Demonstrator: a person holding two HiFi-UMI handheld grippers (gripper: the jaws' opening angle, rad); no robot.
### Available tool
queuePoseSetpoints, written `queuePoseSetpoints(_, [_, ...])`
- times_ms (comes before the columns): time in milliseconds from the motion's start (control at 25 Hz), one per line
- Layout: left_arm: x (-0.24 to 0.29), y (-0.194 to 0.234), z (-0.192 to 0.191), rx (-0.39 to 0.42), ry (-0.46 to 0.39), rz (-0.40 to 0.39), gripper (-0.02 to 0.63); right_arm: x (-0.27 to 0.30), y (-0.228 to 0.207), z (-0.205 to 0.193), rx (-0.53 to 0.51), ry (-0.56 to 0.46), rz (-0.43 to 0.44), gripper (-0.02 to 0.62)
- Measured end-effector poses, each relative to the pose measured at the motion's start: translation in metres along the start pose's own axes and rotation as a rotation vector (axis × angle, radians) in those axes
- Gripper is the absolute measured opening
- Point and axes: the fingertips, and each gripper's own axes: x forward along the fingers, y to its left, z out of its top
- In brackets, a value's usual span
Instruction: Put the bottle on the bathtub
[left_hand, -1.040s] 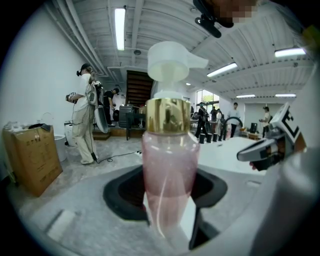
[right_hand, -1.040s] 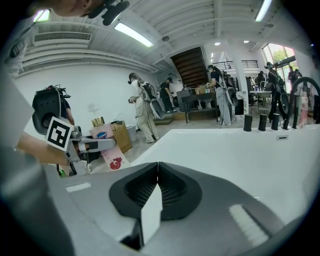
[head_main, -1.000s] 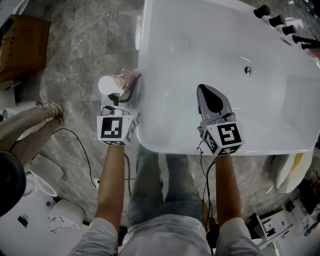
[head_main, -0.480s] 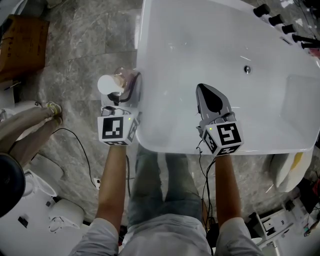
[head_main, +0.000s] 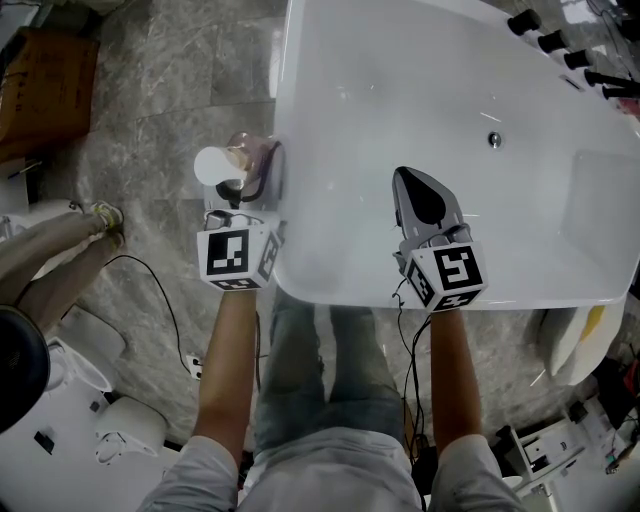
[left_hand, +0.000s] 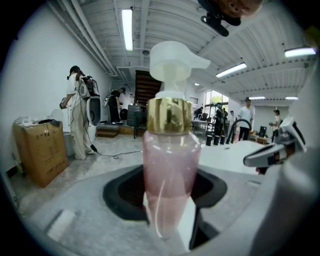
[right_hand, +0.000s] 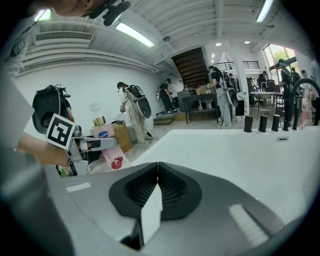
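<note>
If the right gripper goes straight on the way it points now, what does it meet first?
Probably the white inside of the bathtub: the right gripper points forward and down into it, with nothing between.

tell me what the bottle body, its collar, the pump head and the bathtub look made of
bottle body: probably clear pink-tinted plastic, glossy; the dip tube shows through.
collar: shiny gold, reflecting the room; metal or metallised plastic, unclear.
pump head: white, dull sheen; likely plastic.
bathtub: smooth glossy white with soft highlights; acrylic or enamel, can't tell.
</note>
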Motion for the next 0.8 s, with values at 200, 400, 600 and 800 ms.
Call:
queuePoseSetpoints(200, [0.0002, -0.0033, -0.0010, 0.050, -0.001, -0.015, 0.216, 0.0002, 0.0003, -0.0004, 0.001, 0.000, -0.003, 0.003])
queuePoseSetpoints(400, [0.0000, -0.0044, -0.0016, 0.050, -0.010, -0.025, 0.218, -0.0013, 0.0005, -0.0022, -0.001, 0.000, -0.003, 0.003])
queuePoseSetpoints(600, [-0.0022, -0.0030, -0.0004, 0.049, -0.014, -0.047, 0.222, -0.0013, 0.0047, -0.0015, -0.004, 0.003, -0.004, 0.003])
queuePoseSetpoints(800, [-0.0027, -0.0060, 0.0000, 0.064, -0.018, -0.064, 0.249, -0.0009, 0.0075, -0.0039, -0.005, 0.006, -0.003, 0.003])
